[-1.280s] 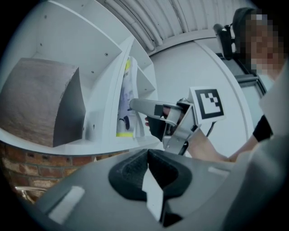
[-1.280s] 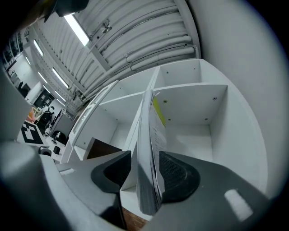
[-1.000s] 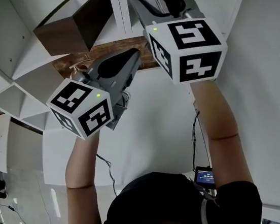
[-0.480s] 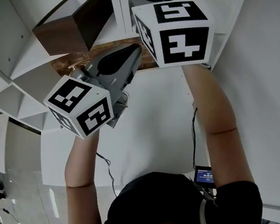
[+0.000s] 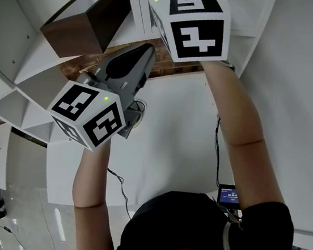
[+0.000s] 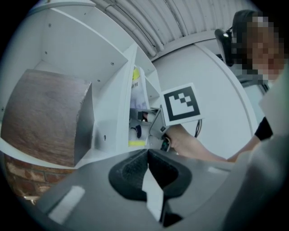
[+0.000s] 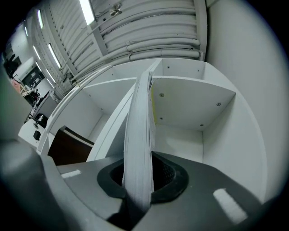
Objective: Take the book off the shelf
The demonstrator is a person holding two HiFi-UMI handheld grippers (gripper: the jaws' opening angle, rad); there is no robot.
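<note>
Left gripper (image 6: pixel 147 171) and right gripper (image 7: pixel 139 180): grey shells, white cubes (image 5: pixel 195 24) bearing black square markers (green light each); black sleeves (image 5: pixel 272 222).

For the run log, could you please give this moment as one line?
right tool: jaws just closed onto book in shelf | left tool: shut, empty | book: not yet out

Overall light: bright and even, bounced about by the white shelf (image 5: pixel 18 46) panels.
Source: ceiling strip lights (image 7: pixel 86 11), burnt out to pure white glare in the right gripper view.
Shadows: soft and faint; only the wooden box (image 5: pixel 70 39) has a dim side.
Distortion: both gripper views are fisheye, with straight edges bowed and corners black.
Focus: the book (image 7: pixel 137 149), close to the lens, looks soft; the head view is sharp.
</note>
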